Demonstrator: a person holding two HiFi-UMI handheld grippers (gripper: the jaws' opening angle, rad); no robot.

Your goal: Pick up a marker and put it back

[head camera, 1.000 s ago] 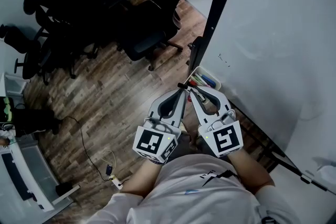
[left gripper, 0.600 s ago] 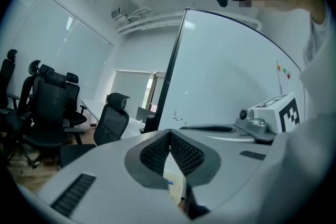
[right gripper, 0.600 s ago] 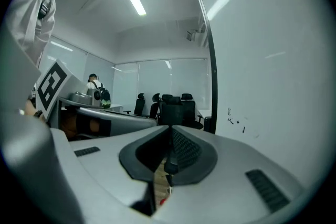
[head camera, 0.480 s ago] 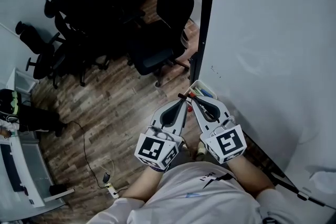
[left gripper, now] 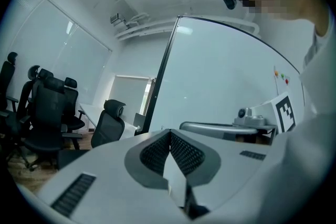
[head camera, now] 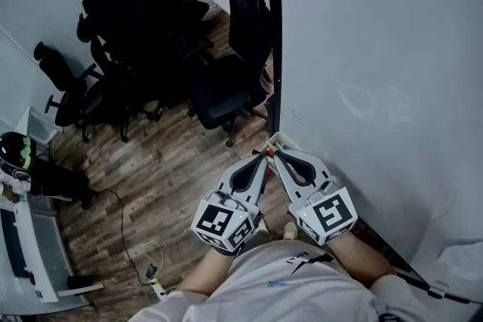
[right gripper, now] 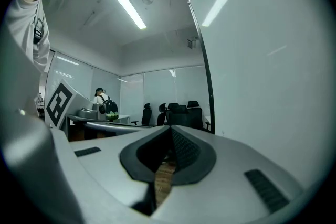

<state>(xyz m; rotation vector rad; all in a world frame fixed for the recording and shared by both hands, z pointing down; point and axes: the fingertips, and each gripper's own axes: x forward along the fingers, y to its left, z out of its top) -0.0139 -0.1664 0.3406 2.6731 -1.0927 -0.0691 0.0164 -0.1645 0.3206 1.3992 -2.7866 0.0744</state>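
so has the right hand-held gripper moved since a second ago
Yes: the right hand-held gripper has edged forward toward the marker tray under the whiteboard, now covering most of it.

A marker (head camera: pixel 269 151) (only a red bit shows) lies in the small white tray (head camera: pixel 281 138) beside the whiteboard (head camera: pixel 377 87).

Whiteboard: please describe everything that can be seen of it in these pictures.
The whiteboard is a large upright panel with a white, glossy face showing faint smears, soft reflections and a few tiny dark marks near its lower left. A thin black frame runs up its left edge. A small tray sits at its lower edge.
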